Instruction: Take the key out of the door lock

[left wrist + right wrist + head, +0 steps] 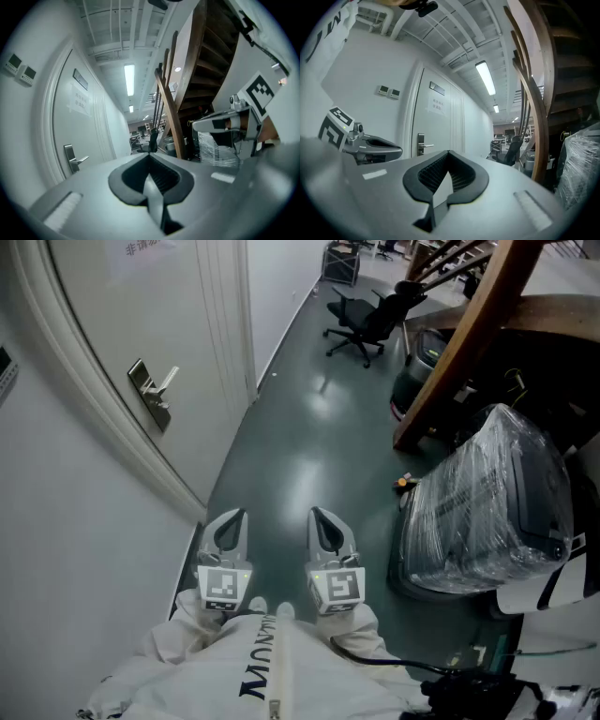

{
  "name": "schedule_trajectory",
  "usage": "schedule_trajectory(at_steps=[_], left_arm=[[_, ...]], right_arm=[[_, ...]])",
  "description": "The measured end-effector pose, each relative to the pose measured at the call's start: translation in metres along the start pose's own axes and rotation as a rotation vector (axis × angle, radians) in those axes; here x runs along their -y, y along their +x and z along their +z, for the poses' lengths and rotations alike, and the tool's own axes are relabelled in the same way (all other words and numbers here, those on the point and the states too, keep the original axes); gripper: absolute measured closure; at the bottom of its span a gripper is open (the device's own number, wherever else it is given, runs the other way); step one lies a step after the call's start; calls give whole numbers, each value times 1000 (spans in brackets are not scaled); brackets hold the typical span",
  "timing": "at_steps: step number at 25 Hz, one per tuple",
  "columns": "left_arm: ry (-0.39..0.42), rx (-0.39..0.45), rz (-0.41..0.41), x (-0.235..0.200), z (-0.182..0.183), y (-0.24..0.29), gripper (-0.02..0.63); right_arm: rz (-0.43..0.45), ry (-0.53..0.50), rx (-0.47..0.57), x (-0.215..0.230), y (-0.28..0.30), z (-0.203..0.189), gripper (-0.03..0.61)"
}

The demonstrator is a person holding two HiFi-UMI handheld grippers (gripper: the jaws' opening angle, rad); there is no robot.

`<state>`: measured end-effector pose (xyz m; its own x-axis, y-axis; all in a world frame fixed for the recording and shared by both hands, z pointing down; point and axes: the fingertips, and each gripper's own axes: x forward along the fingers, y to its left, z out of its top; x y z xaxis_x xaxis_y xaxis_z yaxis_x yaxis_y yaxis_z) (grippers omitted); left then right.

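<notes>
Left tool (231, 519) and right tool (322, 517), both pressed together empty, hang well apart from the door lock (150, 390).

We log a dark green glossy floor (291, 474) running from lower centre to the top of the head view, with light glare mid-frame. A black office chair (367, 317) stands on it at upper centre on a wheeled base. At the top edge is another wheeled item (342, 261), too small to tell. At right a bulky plastic-wrapped load (487, 502) sits on the floor, with a small orange object (403, 482) just left of it. A wooden stair beam (419, 420) meets the floor right of centre, with a dark rounded unit (422, 357) beside it.
</notes>
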<state>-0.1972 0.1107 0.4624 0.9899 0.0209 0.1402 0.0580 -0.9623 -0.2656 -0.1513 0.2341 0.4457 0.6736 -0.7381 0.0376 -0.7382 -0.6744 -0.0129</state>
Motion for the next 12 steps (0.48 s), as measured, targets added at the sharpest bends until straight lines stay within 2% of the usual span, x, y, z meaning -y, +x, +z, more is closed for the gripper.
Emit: schedule_trajectory(at_steps=[12], left_arm=[[-30, 2, -18, 16, -4, -1, 614]], right_arm=[[11, 6, -13, 2, -15, -5, 578]])
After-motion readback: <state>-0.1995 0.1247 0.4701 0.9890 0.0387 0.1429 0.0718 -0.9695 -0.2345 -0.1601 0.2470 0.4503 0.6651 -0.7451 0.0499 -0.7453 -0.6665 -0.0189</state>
